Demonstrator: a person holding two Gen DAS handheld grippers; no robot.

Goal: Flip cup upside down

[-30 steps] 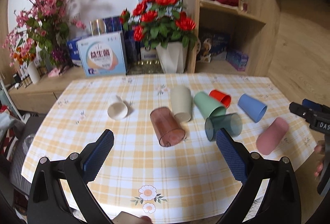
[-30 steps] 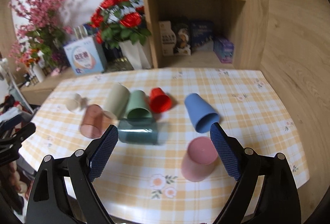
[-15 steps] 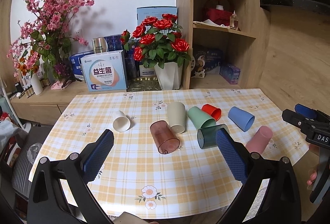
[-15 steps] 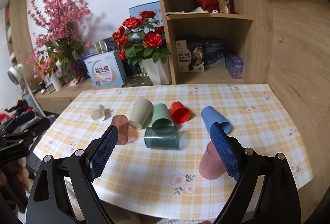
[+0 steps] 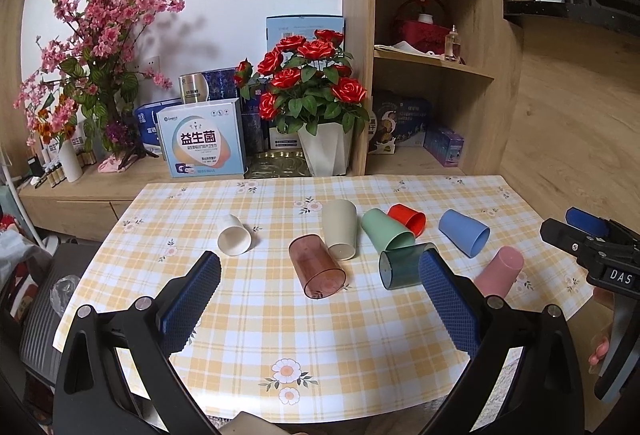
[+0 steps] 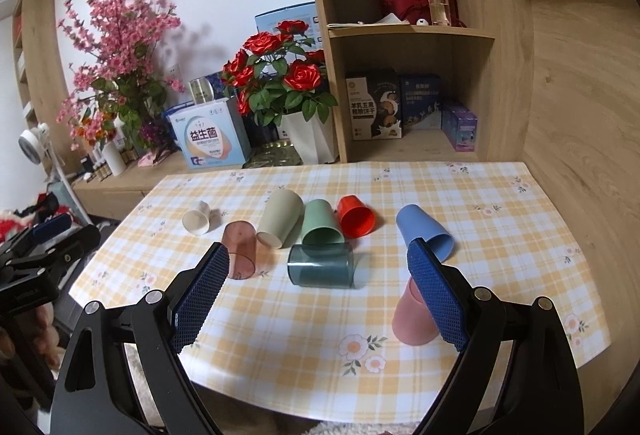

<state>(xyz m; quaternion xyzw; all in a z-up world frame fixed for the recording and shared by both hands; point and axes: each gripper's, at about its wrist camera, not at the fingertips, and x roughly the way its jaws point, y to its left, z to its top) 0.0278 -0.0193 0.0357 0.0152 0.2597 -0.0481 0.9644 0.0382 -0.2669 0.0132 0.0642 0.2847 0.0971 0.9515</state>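
Observation:
Several cups lie on their sides on the yellow checked table (image 5: 256, 335): a white cup (image 5: 233, 235), a clear brown cup (image 5: 316, 267), a beige cup (image 5: 340, 229), a green cup (image 5: 385, 233), a red cup (image 5: 408, 219), a dark teal cup (image 5: 402, 267), a blue cup (image 5: 464, 233) and a pink cup (image 5: 500, 271). In the right wrist view the pink cup (image 6: 412, 315) lies by the right finger, with the teal cup (image 6: 322, 266) and blue cup (image 6: 426, 231) ahead. My left gripper (image 5: 320, 299) and right gripper (image 6: 316, 295) are open, empty, held back from the table.
Behind the table stands a low cabinet with a red rose pot (image 5: 316, 103), a pink blossom vase (image 5: 92, 47) and boxes (image 5: 200, 143). A wooden shelf unit (image 5: 432, 55) rises at the back right. The table's front edge (image 5: 304, 417) is near me.
Both grippers have pulled back and tilted up, so the table and cups look smaller and farther. The cups have not moved. Both grippers stay open.

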